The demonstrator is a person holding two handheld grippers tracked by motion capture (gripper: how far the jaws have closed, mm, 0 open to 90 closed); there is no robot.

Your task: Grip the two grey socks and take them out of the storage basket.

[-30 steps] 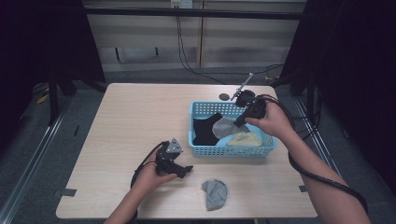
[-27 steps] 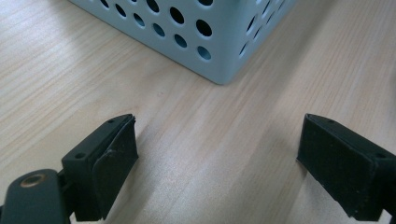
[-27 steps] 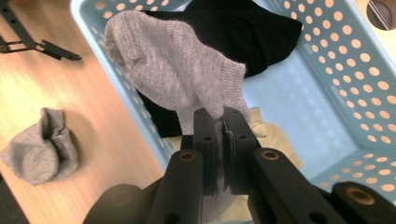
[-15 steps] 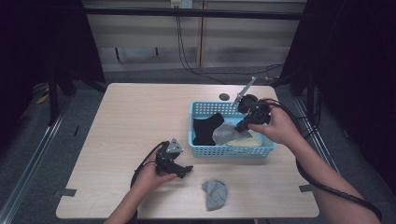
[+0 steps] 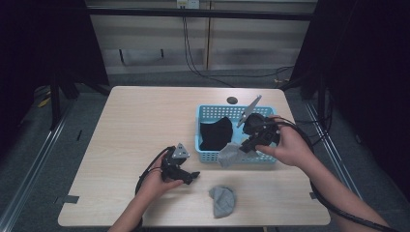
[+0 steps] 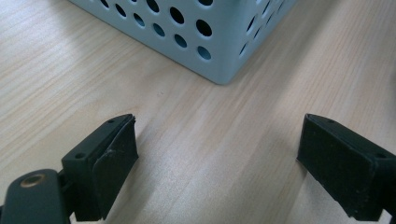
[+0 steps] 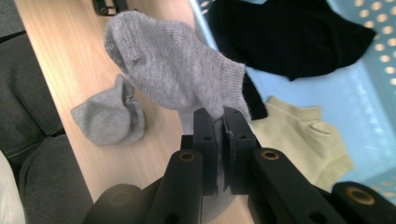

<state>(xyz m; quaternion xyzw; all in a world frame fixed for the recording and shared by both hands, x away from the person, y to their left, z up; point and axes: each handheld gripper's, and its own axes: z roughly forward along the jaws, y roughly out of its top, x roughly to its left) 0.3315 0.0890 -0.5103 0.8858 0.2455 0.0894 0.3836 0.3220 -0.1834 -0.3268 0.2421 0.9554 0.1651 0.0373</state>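
Two grey socks were in sight: one (image 7: 175, 79) hung pinched over the basket's near rim, the other (image 5: 223, 201) lay crumpled on the table at about five o'clock from the table's middle. One black sock (image 5: 216, 133) lay in the basket toward nine o'clock of its floor, and one pale yellow sock (image 7: 303, 140) lay inside as well, making four socks in all. There was one light blue perforated basket (image 5: 212, 112), at three o'clock from the table's middle. There was one wooden table (image 5: 130, 121). Two grippers were counted, the left gripper (image 5: 192, 177) and the right gripper (image 5: 243, 147), each held in one hand.
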